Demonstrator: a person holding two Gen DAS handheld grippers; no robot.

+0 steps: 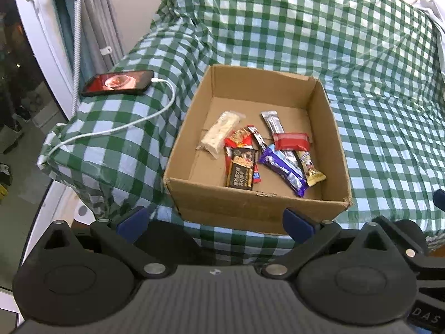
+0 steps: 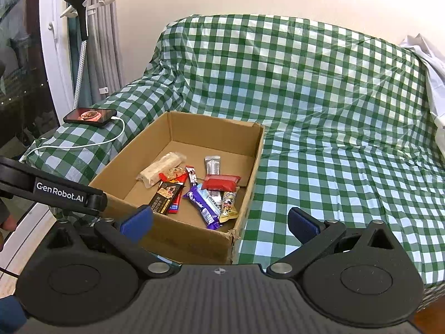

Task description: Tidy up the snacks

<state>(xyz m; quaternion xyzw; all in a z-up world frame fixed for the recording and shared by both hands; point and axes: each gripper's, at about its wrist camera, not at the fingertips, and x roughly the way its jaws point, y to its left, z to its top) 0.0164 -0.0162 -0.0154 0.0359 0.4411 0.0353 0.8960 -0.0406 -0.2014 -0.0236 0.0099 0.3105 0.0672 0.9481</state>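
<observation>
Green-and-white checked cloth covers a sofa, and on its seat, toward the left end beside the armrest, sits an open cardboard box (image 1: 250, 194). All the snacks in view lie loose on its floor: a pale wrapped bar (image 1: 219, 133) toward the far left, a dark chocolate bar (image 1: 241, 171) against the near wall, a purple bar (image 1: 283, 172), a red packet (image 1: 290, 141), a silver stick (image 1: 272, 122) and a yellow packet (image 1: 311, 172) nearer the right wall.

Both tools hang just short of the box's near edge, released and gripping nothing: the left tool (image 1: 215, 222) faces the near wall, the right tool (image 2: 219, 224) the near right corner.

No snack shows on the seat outside the box, so gathering looks finished; what may remain is straightening the jumble, which calls for reaching down over the near wall.

On the armrest a phone (image 1: 118, 82) lies charging on a white cable (image 1: 116, 130).
</observation>
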